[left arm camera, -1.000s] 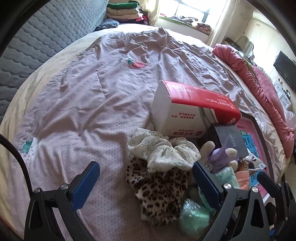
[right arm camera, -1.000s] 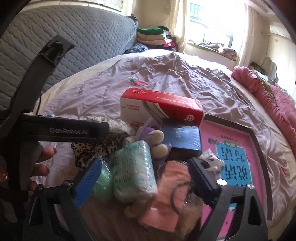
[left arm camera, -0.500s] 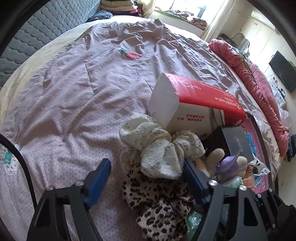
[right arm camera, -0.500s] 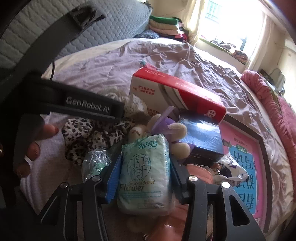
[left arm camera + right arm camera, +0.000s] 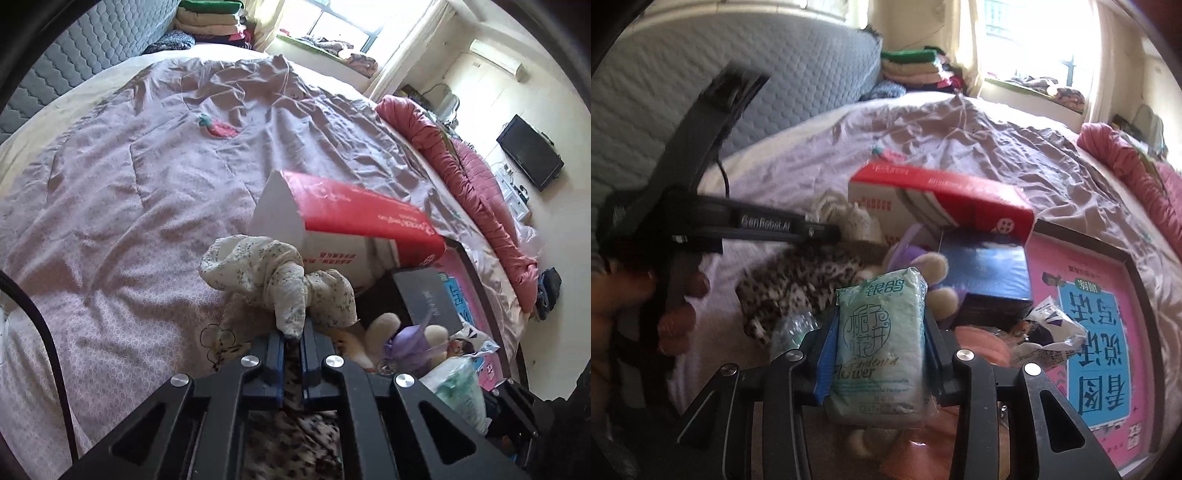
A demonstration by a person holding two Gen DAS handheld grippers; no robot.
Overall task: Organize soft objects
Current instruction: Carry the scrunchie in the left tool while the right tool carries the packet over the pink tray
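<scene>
A white flowery scrunchie [image 5: 280, 280] is pinched by the left claw [image 5: 292, 345], whose blue pads are squeezed tight on a fold of the cloth. The scrunchie is held up just in front of the red box [image 5: 354, 229], which is propped on the bed [image 5: 129, 192]. A spotted cloth [image 5: 291, 443] is seen under the left claw.

A green tissue pack [image 5: 879, 339] is clamped between the pads of the right claw [image 5: 877, 354], standing upright. Behind the pack, a small plush toy [image 5: 931, 273] is seen, touching a dark blue box [image 5: 986, 269] below the red box [image 5: 942, 199]. A pink book [image 5: 1097, 332] is laid to the right of the red box. A crinkly wrapper [image 5: 1049, 328] is lying on the book's near edge. The spotted cloth [image 5: 798, 284] is spread to the left of the plush toy.
</scene>
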